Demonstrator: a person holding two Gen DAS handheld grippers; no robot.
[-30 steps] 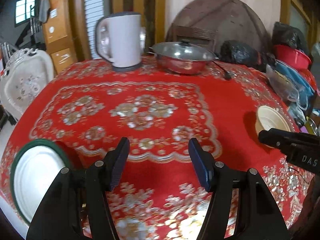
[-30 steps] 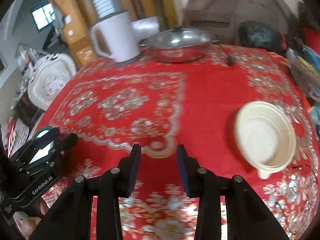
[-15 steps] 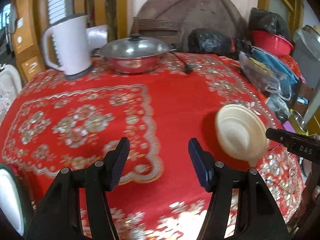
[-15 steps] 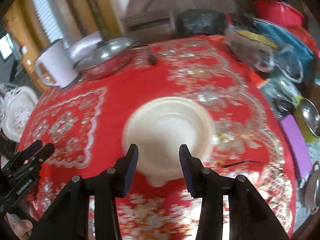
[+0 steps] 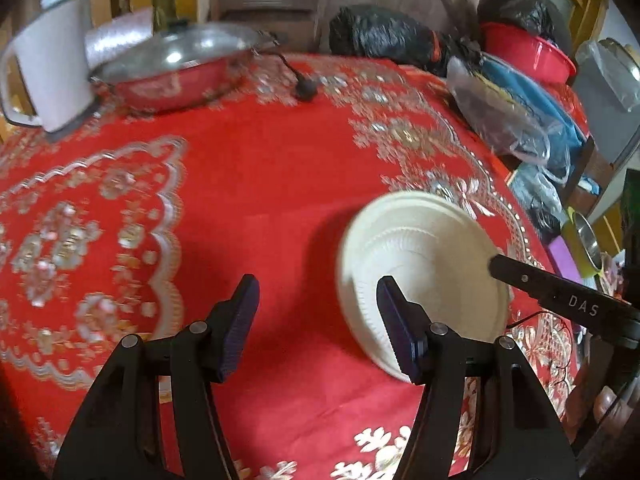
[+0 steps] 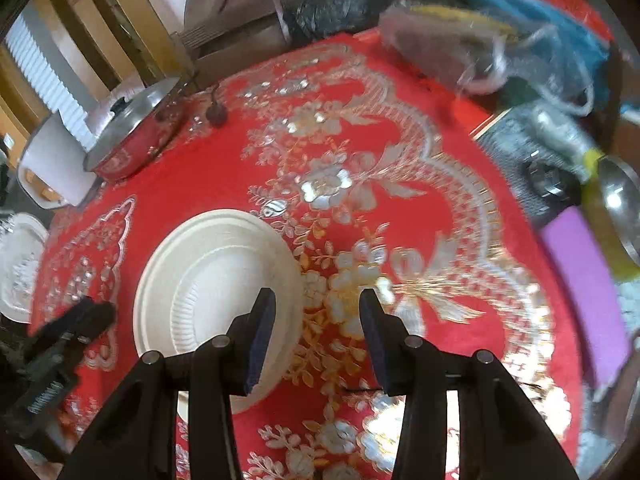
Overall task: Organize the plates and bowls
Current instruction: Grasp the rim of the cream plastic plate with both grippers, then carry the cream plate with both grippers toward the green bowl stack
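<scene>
Both views are smeared by motion, so the clutter along the counter's right edge is hard for you to make out, and the white kettle (image 5: 44, 68) is cut off at the left. Your left gripper (image 5: 318, 300) has its fingers about half open with only red cloth between them; its right finger (image 5: 396, 332) covers part of the cream bowl's (image 5: 420, 256) near rim, and you cannot tell whether it touches. The bowl sits upright on the counter (image 5: 260, 168), toward its right side. Your right gripper (image 6: 316, 320) has its fingers partly open and empty; the left finger (image 6: 262, 332) overlaps the bowl's right rim, while the gap lies over bare cloth beside it. Open cloth spreads left of the bowl up to the lidded steel pan (image 5: 180, 72); right of it, the counter edge and bags (image 5: 508, 112) crowd close.
</scene>
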